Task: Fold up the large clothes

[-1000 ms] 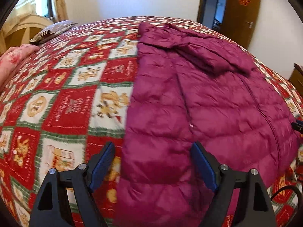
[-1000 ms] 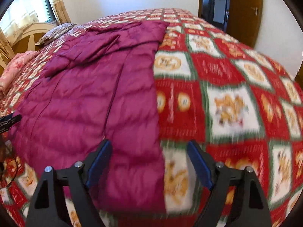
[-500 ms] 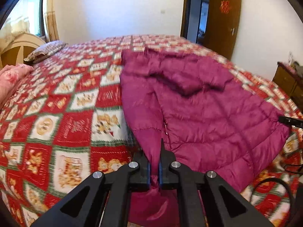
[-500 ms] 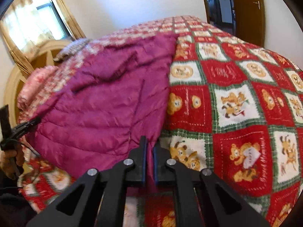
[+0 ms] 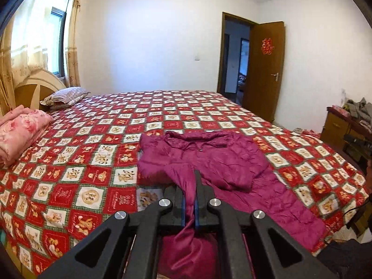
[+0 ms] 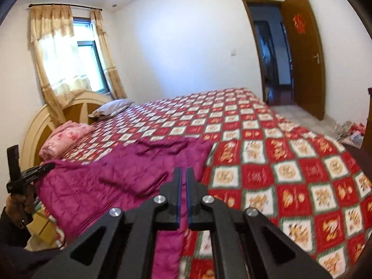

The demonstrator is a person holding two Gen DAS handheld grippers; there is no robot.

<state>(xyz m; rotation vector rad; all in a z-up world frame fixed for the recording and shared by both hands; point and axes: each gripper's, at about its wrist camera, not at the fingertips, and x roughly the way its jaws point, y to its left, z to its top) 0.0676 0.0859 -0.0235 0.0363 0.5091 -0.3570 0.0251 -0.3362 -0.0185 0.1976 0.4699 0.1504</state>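
A magenta quilted puffer jacket (image 5: 223, 165) lies on the bed's near part, collar toward the far side. My left gripper (image 5: 190, 186) is shut on the jacket's near left hem corner and holds it raised above the bed. In the right wrist view the jacket (image 6: 111, 181) stretches left. My right gripper (image 6: 182, 181) is shut on its near right hem corner, with fabric hanging below the jaws. The left gripper also shows in the right wrist view (image 6: 30, 174) at far left.
The bed has a red checked bear quilt (image 5: 97, 162). A folded pink blanket (image 5: 18, 130) and a striped pillow (image 5: 65, 95) lie by the headboard. An open brown door (image 5: 265, 69) stands at the back right. A wooden cabinet (image 5: 344, 125) with clothes stands right.
Both grippers closed on the jacket's near hem corners, then lifted and pulled back from the bed. The near part of the jacket has risen with them.
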